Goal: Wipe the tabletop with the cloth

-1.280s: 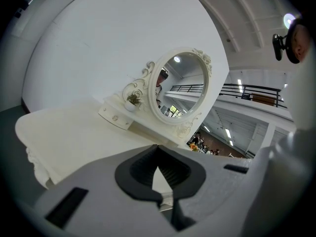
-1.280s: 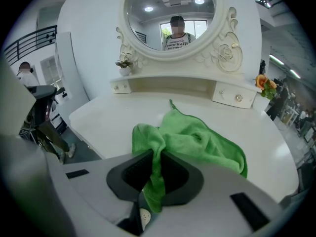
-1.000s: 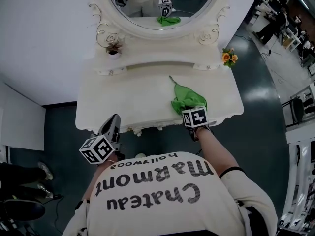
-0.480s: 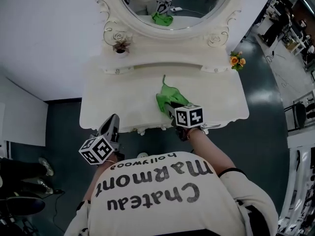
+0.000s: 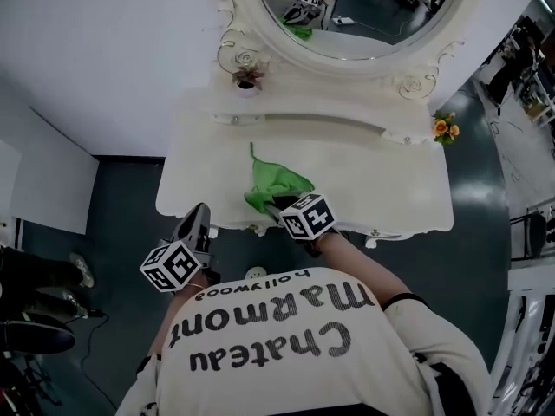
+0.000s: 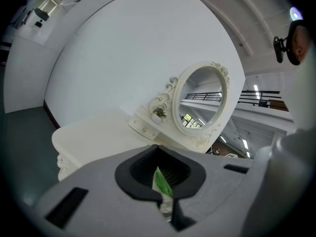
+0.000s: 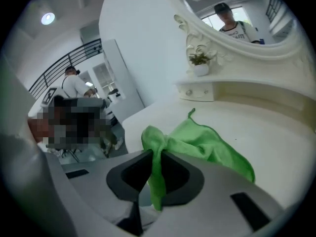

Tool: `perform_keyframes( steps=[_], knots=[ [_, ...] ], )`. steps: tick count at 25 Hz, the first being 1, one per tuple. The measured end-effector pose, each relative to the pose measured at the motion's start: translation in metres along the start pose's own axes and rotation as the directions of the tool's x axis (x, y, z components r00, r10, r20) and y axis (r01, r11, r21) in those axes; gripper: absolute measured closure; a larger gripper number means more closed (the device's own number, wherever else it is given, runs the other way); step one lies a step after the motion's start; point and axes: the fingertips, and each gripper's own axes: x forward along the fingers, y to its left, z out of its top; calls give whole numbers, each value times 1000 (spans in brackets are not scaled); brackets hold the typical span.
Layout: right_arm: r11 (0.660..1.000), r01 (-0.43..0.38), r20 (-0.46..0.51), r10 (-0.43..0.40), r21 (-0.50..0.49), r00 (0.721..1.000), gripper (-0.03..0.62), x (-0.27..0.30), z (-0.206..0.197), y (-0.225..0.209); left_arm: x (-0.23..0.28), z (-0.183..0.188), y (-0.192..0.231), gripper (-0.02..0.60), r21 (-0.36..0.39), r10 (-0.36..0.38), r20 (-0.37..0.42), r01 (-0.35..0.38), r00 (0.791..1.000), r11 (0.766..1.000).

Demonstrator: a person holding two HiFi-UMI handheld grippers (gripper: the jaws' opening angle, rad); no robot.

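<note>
A green cloth [image 5: 276,183] lies bunched on the cream dressing table [image 5: 381,180], left of its middle and close to the front edge. My right gripper [image 5: 272,204] is shut on the cloth's near end; in the right gripper view a fold of the cloth [image 7: 210,144] rises between the jaws of the right gripper [image 7: 155,159] and the rest spreads over the tabletop [image 7: 276,127]. My left gripper [image 5: 199,218] hangs off the table's front left corner, jaws together and holding nothing. In the left gripper view the left gripper [image 6: 161,176] points at the table [image 6: 96,132].
An oval mirror [image 5: 364,11] stands on a raised back shelf [image 5: 321,115], with a small potted plant [image 5: 247,80] at its left. Orange flowers [image 5: 445,128] hang at the table's right end. A white wall runs along the left, with dark floor around the table.
My right gripper has dragged the green cloth leftward along the tabletop, from the right front part to left of the middle. The left gripper has stayed put.
</note>
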Motion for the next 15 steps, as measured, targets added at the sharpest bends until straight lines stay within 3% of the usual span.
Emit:
perform_keyframes(
  steps=[3, 9, 15],
  knots=[
    [996, -9, -93, 1, -88, 996, 526, 13, -19, 5, -5, 1, 5, 574, -7, 14, 14, -14, 1000, 1000],
    [1000, -16, -98, 17, 11, 995, 528, 14, -20, 1, -9, -1, 2, 574, -9, 14, 18, -13, 1000, 1000],
    [1000, 21, -70, -21, 1, 997, 530, 9, -22, 0, -9, -5, -4, 574, -1, 1, 10, -1, 1000, 1000]
  ],
)
